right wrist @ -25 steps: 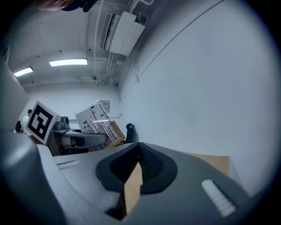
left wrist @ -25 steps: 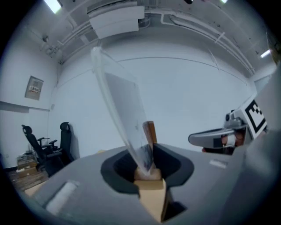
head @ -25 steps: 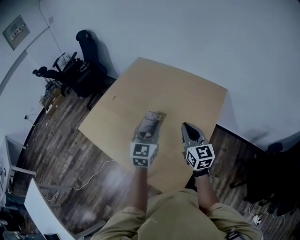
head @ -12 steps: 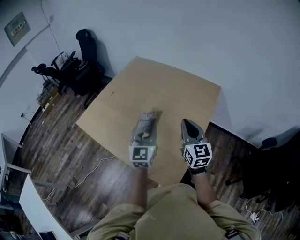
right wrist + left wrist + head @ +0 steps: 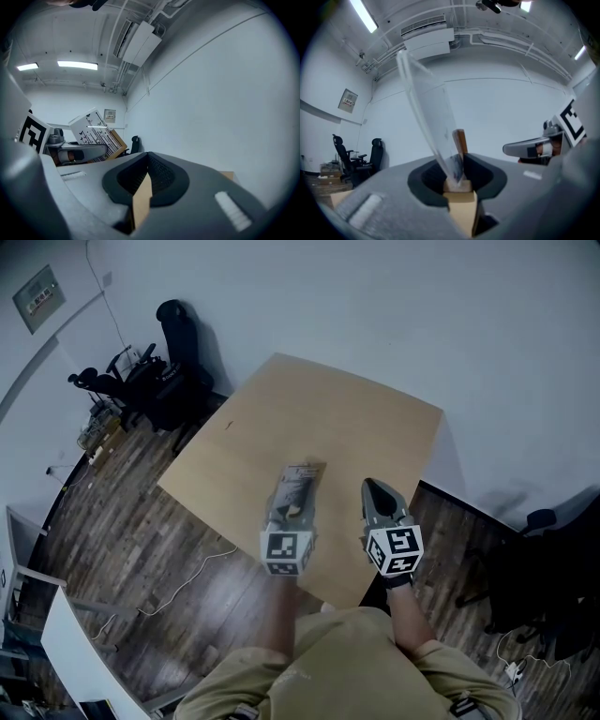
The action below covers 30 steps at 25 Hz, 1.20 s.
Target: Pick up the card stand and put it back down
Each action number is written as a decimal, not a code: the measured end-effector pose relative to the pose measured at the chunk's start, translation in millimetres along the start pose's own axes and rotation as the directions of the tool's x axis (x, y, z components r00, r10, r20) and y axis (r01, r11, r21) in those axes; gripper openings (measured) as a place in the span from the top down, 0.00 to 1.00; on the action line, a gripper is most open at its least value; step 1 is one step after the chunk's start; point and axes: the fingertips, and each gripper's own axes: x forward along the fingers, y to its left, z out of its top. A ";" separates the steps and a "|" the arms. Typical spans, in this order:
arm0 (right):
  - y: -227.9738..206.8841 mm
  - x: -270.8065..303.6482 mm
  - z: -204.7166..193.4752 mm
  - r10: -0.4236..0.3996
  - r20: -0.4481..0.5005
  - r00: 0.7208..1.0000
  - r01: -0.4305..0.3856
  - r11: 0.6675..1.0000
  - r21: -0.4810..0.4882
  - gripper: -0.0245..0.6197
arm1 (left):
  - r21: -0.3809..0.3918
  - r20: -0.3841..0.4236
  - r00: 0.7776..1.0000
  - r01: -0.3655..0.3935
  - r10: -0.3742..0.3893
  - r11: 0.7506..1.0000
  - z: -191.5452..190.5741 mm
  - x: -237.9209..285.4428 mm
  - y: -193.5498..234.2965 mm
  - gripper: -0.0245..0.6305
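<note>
My left gripper (image 5: 292,513) stays clamped on the card stand (image 5: 299,484), drifted toward the table's (image 5: 356,418) near edge; only the set-down remains; right gripper (image 5: 373,491) closed, empty

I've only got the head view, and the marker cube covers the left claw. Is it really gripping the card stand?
Observer: Yes. The left gripper view shows the left claw shut on the card stand, low down at its wooden base.
Operator: What's in the stand?
Observer: The right gripper view shows a white printed card with dark vertical lines.
Operator: And the right claw?
Observer: Its own view shows the right claw shut with nothing held; only the table shows beneath.
</note>
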 end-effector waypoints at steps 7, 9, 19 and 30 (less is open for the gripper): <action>13.3 -7.7 1.2 0.017 0.004 1.000 -0.017 1.000 -0.009 0.96 | 0.014 0.005 1.000 -0.002 0.002 1.000 5.6 -13.0 -3.5 0.81; 16.1 -10.1 -0.9 0.019 -0.001 1.000 -0.019 1.000 -0.013 0.96 | 0.015 0.005 1.000 0.005 -0.005 1.000 4.6 -14.4 -4.9 0.81; -17.4 -45.6 5.4 -0.059 -0.004 0.998 0.059 0.998 0.017 0.96 | 0.020 -0.021 0.998 0.065 -0.065 0.998 9.8 -12.0 -52.5 0.81; -135.6 -123.9 34.5 -0.165 0.041 0.985 0.162 0.984 0.071 0.96 | 0.047 -0.061 0.974 0.222 -0.219 0.974 33.9 53.1 -184.1 0.81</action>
